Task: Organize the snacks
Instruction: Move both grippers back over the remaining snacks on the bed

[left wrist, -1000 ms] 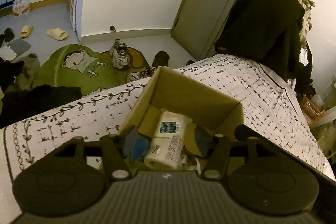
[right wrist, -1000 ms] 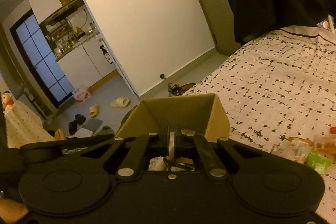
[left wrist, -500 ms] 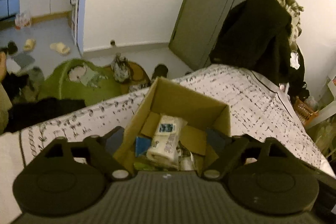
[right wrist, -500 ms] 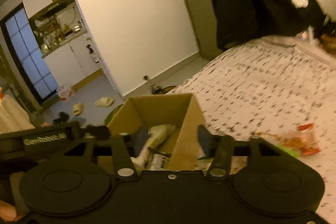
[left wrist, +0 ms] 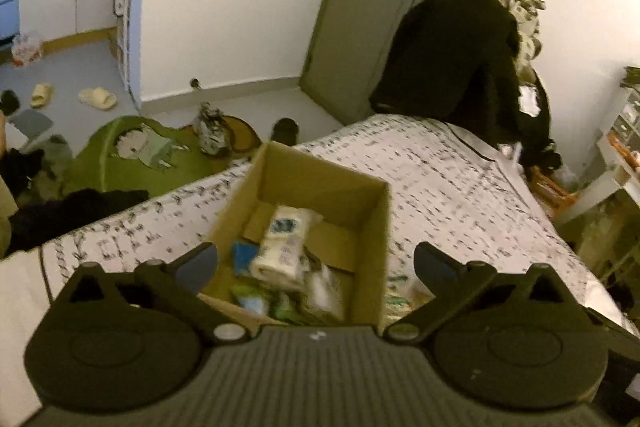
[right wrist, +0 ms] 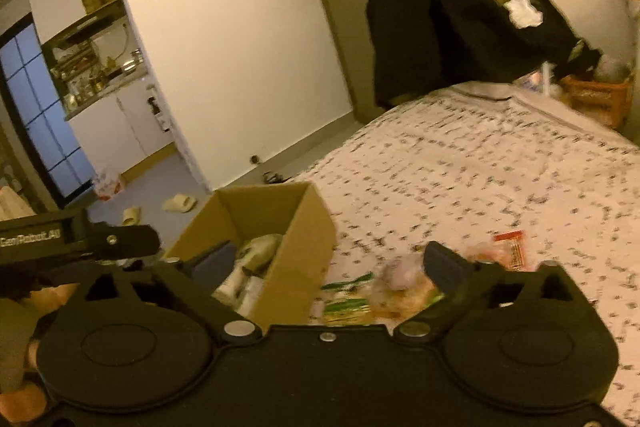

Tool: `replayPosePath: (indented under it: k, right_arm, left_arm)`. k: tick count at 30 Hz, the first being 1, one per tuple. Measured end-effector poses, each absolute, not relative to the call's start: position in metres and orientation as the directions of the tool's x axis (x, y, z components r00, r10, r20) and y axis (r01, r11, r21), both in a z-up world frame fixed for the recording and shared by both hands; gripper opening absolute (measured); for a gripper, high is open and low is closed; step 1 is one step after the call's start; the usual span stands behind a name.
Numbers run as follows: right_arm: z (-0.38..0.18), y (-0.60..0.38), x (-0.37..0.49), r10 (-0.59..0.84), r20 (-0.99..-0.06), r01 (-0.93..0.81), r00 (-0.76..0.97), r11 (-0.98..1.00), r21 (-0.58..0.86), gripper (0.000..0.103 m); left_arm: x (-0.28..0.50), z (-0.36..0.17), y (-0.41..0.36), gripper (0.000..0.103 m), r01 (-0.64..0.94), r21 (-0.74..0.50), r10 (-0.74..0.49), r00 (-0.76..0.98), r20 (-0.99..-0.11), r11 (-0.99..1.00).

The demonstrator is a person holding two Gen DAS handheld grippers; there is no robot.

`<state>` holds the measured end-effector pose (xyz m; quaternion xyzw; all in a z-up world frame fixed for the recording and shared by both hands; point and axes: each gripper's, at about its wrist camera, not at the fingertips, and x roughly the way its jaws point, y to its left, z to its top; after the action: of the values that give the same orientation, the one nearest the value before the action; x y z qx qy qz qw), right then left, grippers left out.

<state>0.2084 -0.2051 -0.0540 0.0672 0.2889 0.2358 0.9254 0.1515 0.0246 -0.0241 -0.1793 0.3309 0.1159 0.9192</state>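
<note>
right now both grippers hang above a patterned bed [left wrist: 460, 187] with nothing between their jaws. the left gripper [left wrist: 316, 267] has its jaws opening, spread wide over an open cardboard box [left wrist: 320, 183] that stands on the bed; inside the box lie a white snack pack [left wrist: 282, 243] with a blue label, a blue packet [left wrist: 243, 255] beside it and some blurred wrappers. the right gripper [right wrist: 328, 265] also has its jaws opening; its left finger sits over the box [right wrist: 296, 267], its right finger over loose snacks on the bed: green-striped packets [right wrist: 346, 301], a pale bag [right wrist: 400, 287] and a red packet [right wrist: 510, 249], just beside the box.
</note>
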Motion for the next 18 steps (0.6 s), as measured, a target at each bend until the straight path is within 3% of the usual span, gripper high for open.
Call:
replayPosePath:
  k: [18]
  right_arm:
    - [-0.078, -0.282, 0.216, 0.293, -0.557, -0.180, 0.777, 0.952, 0.249, 0.103]
  left_arm:
    - [0.158, -0.034, -0.039, 0.103, -0.203, -0.285, -0.042, 0.742, -0.669, 0.937]
